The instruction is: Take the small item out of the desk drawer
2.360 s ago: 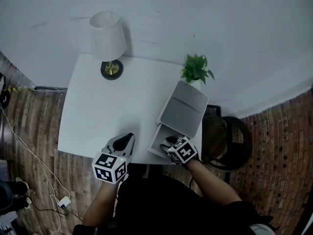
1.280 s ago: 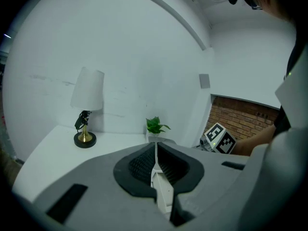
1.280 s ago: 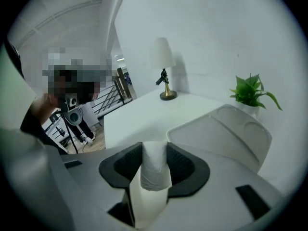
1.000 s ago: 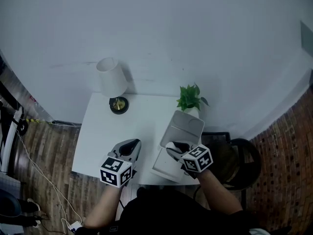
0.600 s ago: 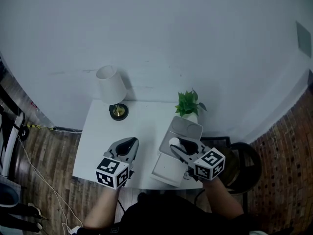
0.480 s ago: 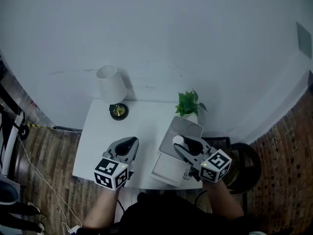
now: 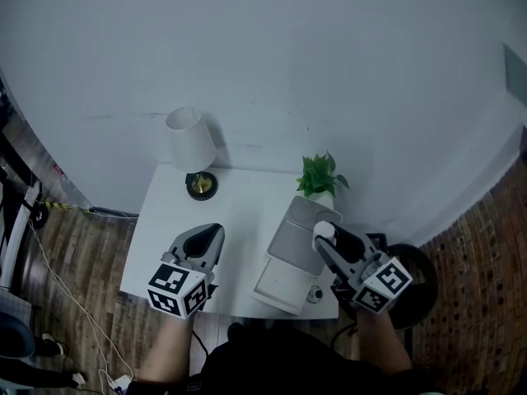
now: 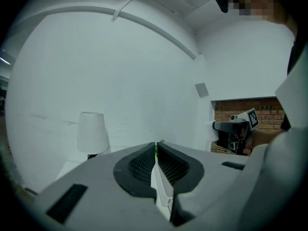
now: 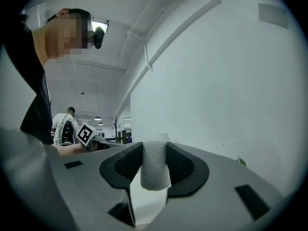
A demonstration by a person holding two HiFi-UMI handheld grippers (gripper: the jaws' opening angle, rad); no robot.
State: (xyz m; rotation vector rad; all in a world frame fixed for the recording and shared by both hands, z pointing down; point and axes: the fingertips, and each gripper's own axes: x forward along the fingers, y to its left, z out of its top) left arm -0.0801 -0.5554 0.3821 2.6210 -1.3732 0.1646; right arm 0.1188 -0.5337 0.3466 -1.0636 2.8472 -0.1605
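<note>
A small white item [image 9: 155, 170] is clamped between the jaws of my right gripper [image 9: 155, 153], which points upward at the wall. In the head view this right gripper [image 7: 326, 234] hangs to the right of the white desk [image 7: 177, 220], holding the small white item [image 7: 324, 230] at its tip beside the open grey drawer [image 7: 292, 253]. My left gripper [image 7: 206, 239] is shut with nothing in it, above the desk's front part, left of the drawer. In its own view the left gripper [image 8: 156, 154] has its pads pressed together.
A white-shaded lamp [image 7: 189, 142] stands at the desk's back left, a small green plant [image 7: 319, 177] at the back right. A dark round stool [image 7: 412, 282] sits right of the desk. Cables [image 7: 58, 290] trail on the wooden floor at the left.
My right gripper has lifted out of the drawer with the small white item and swung to the right, past the desk's edge. The left gripper has stayed shut over the desk.
</note>
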